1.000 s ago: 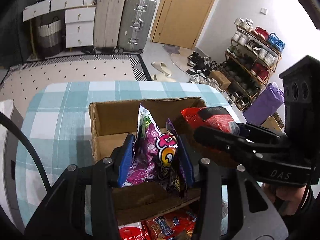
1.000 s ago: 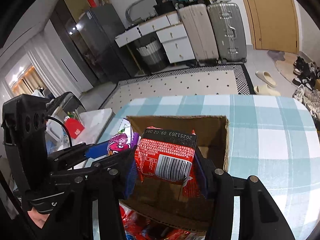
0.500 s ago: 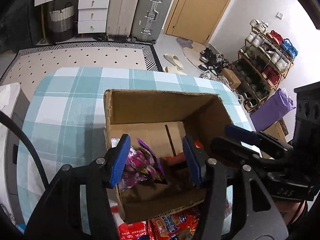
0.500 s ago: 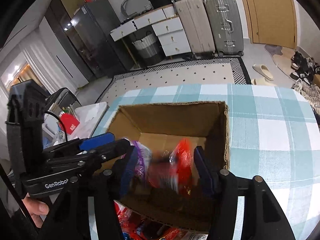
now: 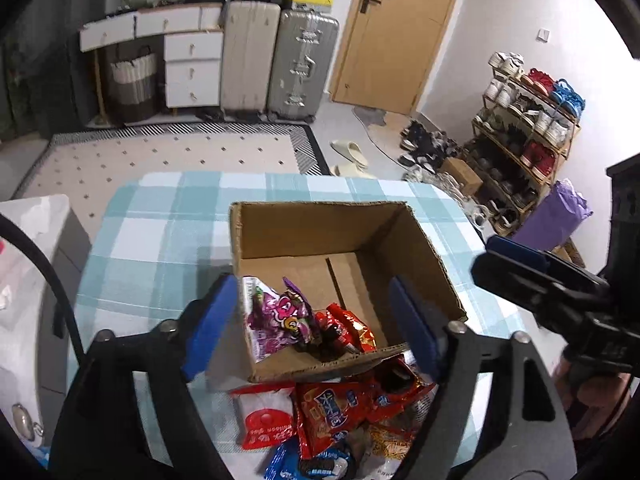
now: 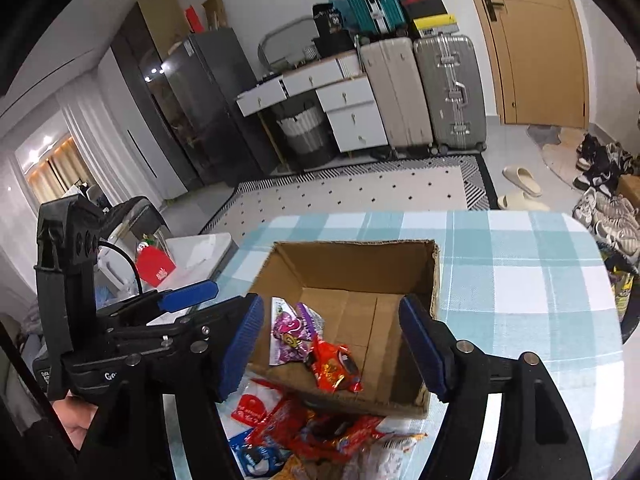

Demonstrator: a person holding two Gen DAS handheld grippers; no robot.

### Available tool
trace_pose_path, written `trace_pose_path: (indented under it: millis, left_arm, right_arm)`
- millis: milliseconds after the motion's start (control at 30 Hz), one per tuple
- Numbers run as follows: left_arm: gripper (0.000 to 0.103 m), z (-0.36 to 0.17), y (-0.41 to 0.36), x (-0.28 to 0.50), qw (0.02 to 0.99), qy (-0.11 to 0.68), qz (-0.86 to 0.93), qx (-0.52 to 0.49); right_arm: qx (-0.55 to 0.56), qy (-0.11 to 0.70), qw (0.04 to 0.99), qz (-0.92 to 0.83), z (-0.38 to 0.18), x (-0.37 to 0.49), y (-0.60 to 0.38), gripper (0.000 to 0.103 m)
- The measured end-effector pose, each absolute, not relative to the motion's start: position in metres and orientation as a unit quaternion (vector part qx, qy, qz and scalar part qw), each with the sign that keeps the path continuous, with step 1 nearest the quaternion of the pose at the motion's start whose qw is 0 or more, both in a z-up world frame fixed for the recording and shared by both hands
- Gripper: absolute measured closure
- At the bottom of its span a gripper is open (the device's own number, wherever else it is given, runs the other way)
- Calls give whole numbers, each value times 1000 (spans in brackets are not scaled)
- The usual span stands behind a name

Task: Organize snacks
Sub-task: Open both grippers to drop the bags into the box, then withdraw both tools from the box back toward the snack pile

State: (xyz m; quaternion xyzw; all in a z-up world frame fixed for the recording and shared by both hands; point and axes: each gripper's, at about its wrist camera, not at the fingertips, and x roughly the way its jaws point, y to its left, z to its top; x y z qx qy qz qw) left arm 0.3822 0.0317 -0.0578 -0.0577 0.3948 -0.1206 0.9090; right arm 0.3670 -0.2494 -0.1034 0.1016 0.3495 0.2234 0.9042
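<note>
An open cardboard box [image 5: 320, 226] [image 6: 348, 256] stands on the checked table. A purple snack bag [image 5: 280, 318] [image 6: 290, 330] and a red snack bag [image 5: 348, 330] [image 6: 334, 366] lie inside it near the front wall. My left gripper [image 5: 310, 330] is open and empty above the box's near edge. My right gripper [image 6: 330, 344] is open and empty, also above the box's near edge. A pile of red, white and blue snack packets [image 5: 336, 412] [image 6: 304, 436] lies on the table just in front of the box.
The teal checked tablecloth [image 5: 160, 240] [image 6: 520, 280] spreads around the box. A white side table [image 5: 36, 224] stands left of the table. Suitcases [image 5: 280, 60], drawers, a door and a shoe rack [image 5: 524, 128] stand far behind.
Both grippers opened and dropped the purple bag and the red bag into the box. Both grippers then pulled back and up from the box.
</note>
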Motion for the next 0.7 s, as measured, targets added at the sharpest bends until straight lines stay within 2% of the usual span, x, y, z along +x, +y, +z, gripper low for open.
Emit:
trace_pose_path:
  millis: [300,400,700]
  left_arm:
    - [22,-21,30,328,922,361,-129,-49]
    - [22,-14,29,311,928,350,-122,-35]
    - [18,-9,39,255,936,332,-111,-26]
  right_arm:
    - [105,305,915,245,-72,308,-252,29]
    - [98,287,920,247,-63,287,-253,22]
    - [65,236,930,274,-55,220,-247,19]
